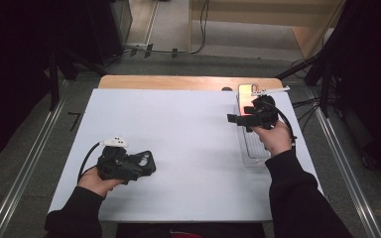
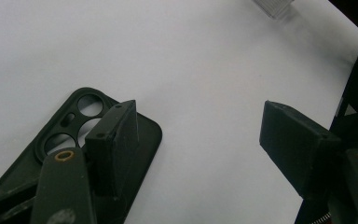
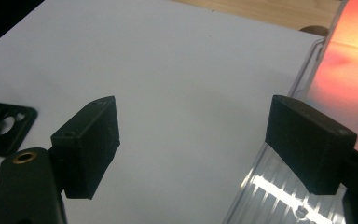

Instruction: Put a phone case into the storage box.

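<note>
Presently: left gripper (image 1: pixel 146 163) parted, one jaw resting on dark phone case (image 2: pixel 51 140); right gripper (image 1: pixel 235 119) parted, empty, over clear tray (image 1: pixel 253 148), far right of case.

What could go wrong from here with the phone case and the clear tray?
Left gripper is open, one of its fingers over the phone case, so a close could shove the case rather than grip it. Right gripper is open beside the clear tray; a finger could nudge its edge.
</note>
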A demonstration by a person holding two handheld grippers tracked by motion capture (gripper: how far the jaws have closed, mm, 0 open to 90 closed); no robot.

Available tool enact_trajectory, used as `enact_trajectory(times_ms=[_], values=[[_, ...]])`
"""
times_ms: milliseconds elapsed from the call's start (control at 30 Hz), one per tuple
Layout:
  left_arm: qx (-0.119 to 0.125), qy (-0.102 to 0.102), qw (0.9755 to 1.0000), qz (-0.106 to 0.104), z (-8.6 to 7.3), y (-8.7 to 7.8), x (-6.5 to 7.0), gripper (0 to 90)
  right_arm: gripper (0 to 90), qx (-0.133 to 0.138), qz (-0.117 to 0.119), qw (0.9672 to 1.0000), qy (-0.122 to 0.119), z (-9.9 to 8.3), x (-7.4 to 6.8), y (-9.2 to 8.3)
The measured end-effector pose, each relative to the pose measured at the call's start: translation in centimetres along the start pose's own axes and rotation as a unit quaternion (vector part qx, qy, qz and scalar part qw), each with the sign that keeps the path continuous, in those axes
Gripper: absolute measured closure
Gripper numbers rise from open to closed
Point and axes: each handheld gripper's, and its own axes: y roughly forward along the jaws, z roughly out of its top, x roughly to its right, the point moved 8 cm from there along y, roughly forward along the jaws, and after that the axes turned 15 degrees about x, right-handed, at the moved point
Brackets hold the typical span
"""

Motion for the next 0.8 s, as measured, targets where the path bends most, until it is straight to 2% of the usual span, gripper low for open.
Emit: enact_trajectory(times_ms=[100, 367, 567, 800], values=[[0.001, -0.001, 1.0000, 0.001, 0.1, 0.0, -0.1, 27.8, 16.0, -0.002, 0.019, 0.9998, -0.005, -0.5, -0.9, -0.3], [-0.002, 0.000, 1.0000, -0.006, 0.2, 0.0, 0.0, 27.8, 23.6, -0.021, 0.055, 0.9978, -0.031, -2.1, -2.8, -1.4], [-0.003, 0.002, 0.9999, -0.011, 0.2, 0.0, 0.1, 27.8, 26.4, -0.032, 0.092, 0.9948, -0.028, -3.4, -4.0, -2.1], [0.000, 0.003, 0.9999, -0.013, 0.2, 0.0, 0.1, 27.8, 26.4, -0.048, 0.110, 0.9918, -0.044, -5.5, -5.1, -3.4]])
